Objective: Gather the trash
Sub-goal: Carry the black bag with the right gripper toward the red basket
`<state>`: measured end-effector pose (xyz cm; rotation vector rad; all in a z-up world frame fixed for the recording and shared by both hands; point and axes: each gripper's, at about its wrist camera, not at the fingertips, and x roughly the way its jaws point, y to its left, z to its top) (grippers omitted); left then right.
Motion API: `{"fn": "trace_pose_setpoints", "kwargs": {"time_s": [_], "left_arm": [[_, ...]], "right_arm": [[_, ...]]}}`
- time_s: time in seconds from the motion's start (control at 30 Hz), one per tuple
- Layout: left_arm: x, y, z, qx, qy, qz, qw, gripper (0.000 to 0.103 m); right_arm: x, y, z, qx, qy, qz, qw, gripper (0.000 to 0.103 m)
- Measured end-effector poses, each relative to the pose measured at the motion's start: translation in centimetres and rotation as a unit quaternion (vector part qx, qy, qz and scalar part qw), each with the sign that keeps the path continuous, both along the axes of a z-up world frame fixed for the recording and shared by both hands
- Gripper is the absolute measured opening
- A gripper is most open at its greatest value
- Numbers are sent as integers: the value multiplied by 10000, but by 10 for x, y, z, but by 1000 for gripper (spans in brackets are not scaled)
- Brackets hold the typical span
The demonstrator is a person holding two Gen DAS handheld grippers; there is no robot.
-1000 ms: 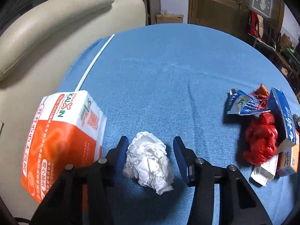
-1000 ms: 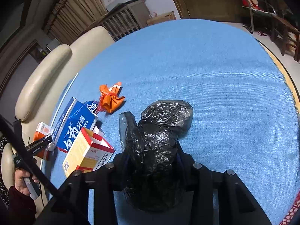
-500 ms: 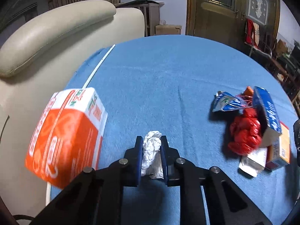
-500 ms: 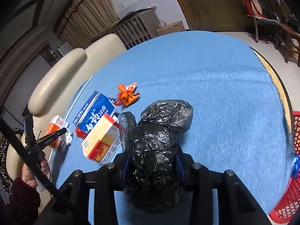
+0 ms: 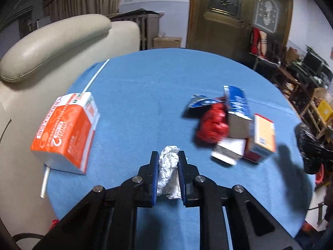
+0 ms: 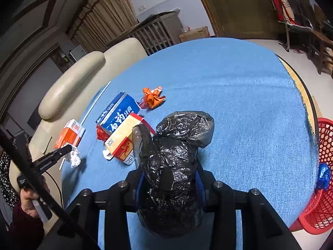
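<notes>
Not much is legible here tbh. The blue carton [image 6: 118,113] has big white characters, "白药" plus smaller "牙膏". The orange tissue pack [image 5: 66,131] shows a big "2". The yellow-red box [image 6: 124,139] has a barcode, too small to read.

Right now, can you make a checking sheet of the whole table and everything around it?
Surface: round table, blue cloth.
Job's things: crumpled white paper, black plastic bag, red basket beside the table.
Clutter: orange box, blue box, yellow-red box, red wad, orange wrapper, white straw.
Grippers: left gripper shut on paper; right gripper shut on bag.
Cables: nothing seen.
Surroundings: cream sofa, wooden door.
</notes>
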<state>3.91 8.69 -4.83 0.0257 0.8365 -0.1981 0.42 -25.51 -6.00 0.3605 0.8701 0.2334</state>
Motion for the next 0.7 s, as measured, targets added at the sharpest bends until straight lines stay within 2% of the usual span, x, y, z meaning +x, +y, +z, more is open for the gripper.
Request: {"fn": "trace_pose_setpoints", "kwargs": {"time_s": [0.33,0.7], "left_arm": [[-23,-36,12,-259,-7,-460,9986,18],[-36,-83,14,-259,61,-1012,9945,18]], "right_arm": [[-20,-5,4,-97,-101,23,9999,43],[-28,-23,0,29,-62,-111,9999,43]]}}
